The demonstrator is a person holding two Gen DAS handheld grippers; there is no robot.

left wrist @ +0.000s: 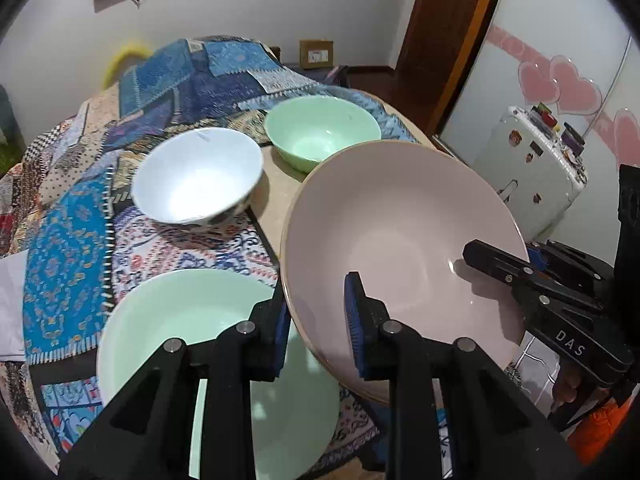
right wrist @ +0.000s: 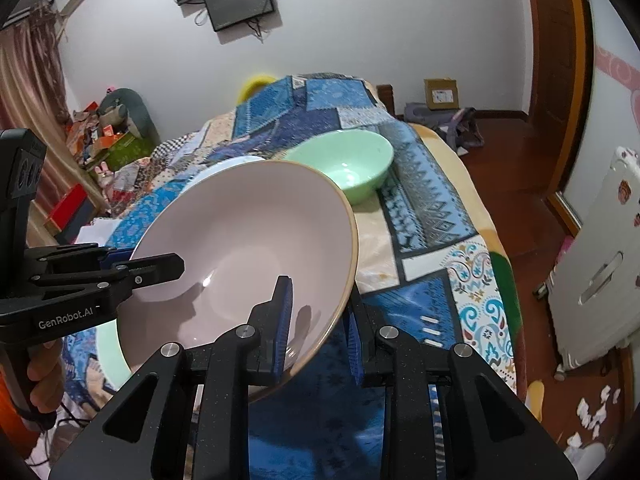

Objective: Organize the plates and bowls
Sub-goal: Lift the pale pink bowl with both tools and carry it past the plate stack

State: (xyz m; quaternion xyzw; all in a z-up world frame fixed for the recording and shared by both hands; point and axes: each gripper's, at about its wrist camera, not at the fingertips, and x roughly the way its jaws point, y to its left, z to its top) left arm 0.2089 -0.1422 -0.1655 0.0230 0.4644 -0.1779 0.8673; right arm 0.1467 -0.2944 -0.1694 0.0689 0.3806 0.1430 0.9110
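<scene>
A large pink plate (left wrist: 400,248) is held tilted in the air over the table. My left gripper (left wrist: 316,320) straddles its near left rim, jaws a little apart around it. My right gripper (right wrist: 318,328) straddles the opposite rim and shows in the left wrist view (left wrist: 516,268). The plate also shows in the right wrist view (right wrist: 240,248). A mint green plate (left wrist: 192,320) lies under the pink plate. A white bowl (left wrist: 196,176) and a mint green bowl (left wrist: 320,132) stand farther back.
A patchwork cloth (left wrist: 64,240) covers the round table, with a bare beige strip (left wrist: 276,196) between the bowls. A white cabinet (left wrist: 528,168) and a door (left wrist: 452,32) stand to the right. A cardboard box (left wrist: 316,54) sits on the floor behind.
</scene>
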